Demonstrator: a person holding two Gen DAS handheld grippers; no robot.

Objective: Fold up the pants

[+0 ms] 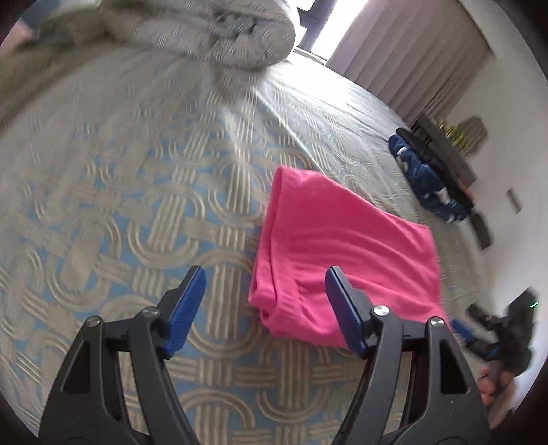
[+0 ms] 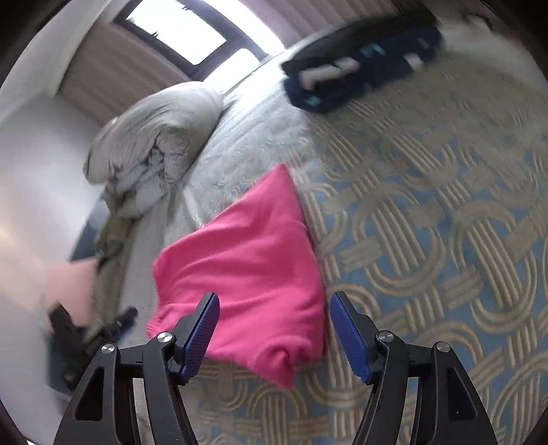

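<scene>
The pink pants (image 1: 342, 239) lie folded into a compact rectangle on the blue and beige patterned bedspread (image 1: 137, 205). My left gripper (image 1: 265, 277) hovers open at the near left corner of the bundle, and its blue pads (image 1: 185, 308) hold nothing. In the right wrist view the pink pants (image 2: 246, 246) lie just ahead. My right gripper (image 2: 274, 301) stands open over their near edge, with a bunched corner of cloth below the gap and no pad pressing on it. Each view shows the other gripper blurred at its side, in a hand (image 2: 68, 284).
A rolled grey duvet (image 2: 154, 137) sits at the head of the bed, also visible as the duvet (image 1: 222, 30) at the top of the left wrist view. Dark blue clothes (image 2: 359, 78) lie at the bed's far edge. A curtain (image 1: 411, 58) and a bright window (image 2: 178, 30) are behind.
</scene>
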